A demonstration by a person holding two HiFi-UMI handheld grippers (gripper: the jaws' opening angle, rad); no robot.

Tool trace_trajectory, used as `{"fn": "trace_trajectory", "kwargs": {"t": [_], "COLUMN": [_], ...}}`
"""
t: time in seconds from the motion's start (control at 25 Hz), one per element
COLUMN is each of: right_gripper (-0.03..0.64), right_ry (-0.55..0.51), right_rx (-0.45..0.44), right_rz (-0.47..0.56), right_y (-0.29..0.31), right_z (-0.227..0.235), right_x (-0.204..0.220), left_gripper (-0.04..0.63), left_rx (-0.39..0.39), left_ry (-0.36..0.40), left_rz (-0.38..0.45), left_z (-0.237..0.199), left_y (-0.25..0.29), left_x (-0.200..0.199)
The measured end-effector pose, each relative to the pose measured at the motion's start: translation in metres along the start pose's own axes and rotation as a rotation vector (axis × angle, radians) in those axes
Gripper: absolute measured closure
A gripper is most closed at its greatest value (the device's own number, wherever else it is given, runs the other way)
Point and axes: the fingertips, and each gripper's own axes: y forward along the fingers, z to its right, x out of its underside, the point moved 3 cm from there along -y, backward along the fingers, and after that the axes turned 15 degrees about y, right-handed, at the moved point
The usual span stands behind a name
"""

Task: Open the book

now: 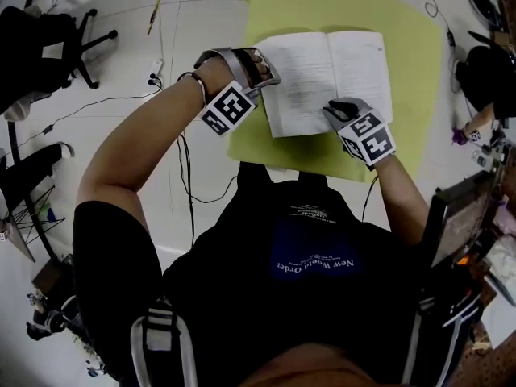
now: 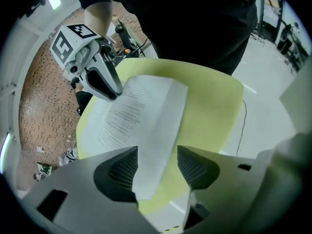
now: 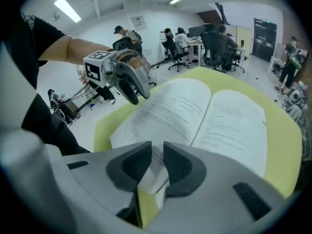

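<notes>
Looking down from the head view, I find the white paperback book (image 1: 322, 75) already lying open, face up, on the near half of the yellow-green bench (image 1: 419, 63). Its spine runs away from me, tilted a little. The lines of print run across it, so the top of the pages points to the far side. The open spread is longer from left to right than along the spine.

The left claw (image 2: 157, 161) is at the outer left edge of the spread. Its jaws stand wide apart and one loose, curved leaf (image 2: 156, 126) rises between them, but I judge that the pads do not press it.

The right claw (image 3: 157, 156) is at the near edge, closer to the spine than the left one. Its jaws are almost together and a few page corners sit in the narrow gap. They seem pinched, though I am not fully sure.

The coming move turns on one relation: the loose leaf lies left of the spine, so it should fall outward to the left and lie flat. I think the task is nearly finished.
</notes>
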Motion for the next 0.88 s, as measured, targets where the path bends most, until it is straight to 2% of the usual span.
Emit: {"fn": "trace_trajectory", "kwargs": {"t": [0.12, 0.2, 0.24, 0.32, 0.4, 0.48, 0.52, 0.64, 0.76, 0.84, 0.88], "right_gripper": [0.552, 0.552, 0.552, 0.552, 0.552, 0.552, 0.552, 0.552, 0.554, 0.595, 0.609], "right_ry": [0.000, 0.006, 0.012, 0.028, 0.039, 0.042, 0.043, 0.050, 0.066, 0.064, 0.058], "right_rx": [-0.004, -0.003, -0.005, -0.018, -0.039, -0.064, -0.077, -0.126, -0.154, -0.141, -0.132], "right_rz": [0.005, 0.037, 0.066, 0.143, 0.235, 0.343, 0.404, 0.596, 0.753, 0.837, 0.875], "right_y": [0.000, -0.004, -0.009, -0.028, -0.056, -0.092, -0.113, -0.184, -0.254, -0.294, -0.311], "right_z": [0.003, 0.004, 0.004, 0.000, -0.006, -0.011, -0.012, -0.018, -0.029, -0.037, -0.041], "right_x": [-0.001, -0.006, -0.011, -0.022, -0.036, -0.054, -0.063, -0.084, -0.088, -0.086, -0.084], "left_gripper": [0.354, 0.354, 0.354, 0.354, 0.354, 0.355, 0.356, 0.356, 0.367, 0.502, 0.546], "left_rx": [0.045, 0.041, 0.015, -0.110, -0.296, -0.484, -0.567, -0.779, -0.962, -1.066, -1.102], "left_ry": [-0.050, -0.156, -0.246, -0.496, -0.776, -1.000, -1.077, -1.226, -1.415, -1.502, -1.524], "left_rz": [-0.008, -0.016, -0.009, 0.031, 0.105, 0.195, 0.242, 0.411, 0.669, 0.806, 0.841], "left_z": [0.023, 0.036, 0.038, 0.026, 0.003, -0.026, -0.043, -0.097, -0.138, -0.154, -0.159], "left_y": [-0.021, -0.040, -0.051, -0.080, -0.114, -0.148, -0.164, -0.210, -0.257, -0.288, -0.300], "left_x": [0.002, 0.007, 0.008, 0.005, -0.004, -0.017, -0.024, -0.046, -0.063, -0.068, -0.070]}}
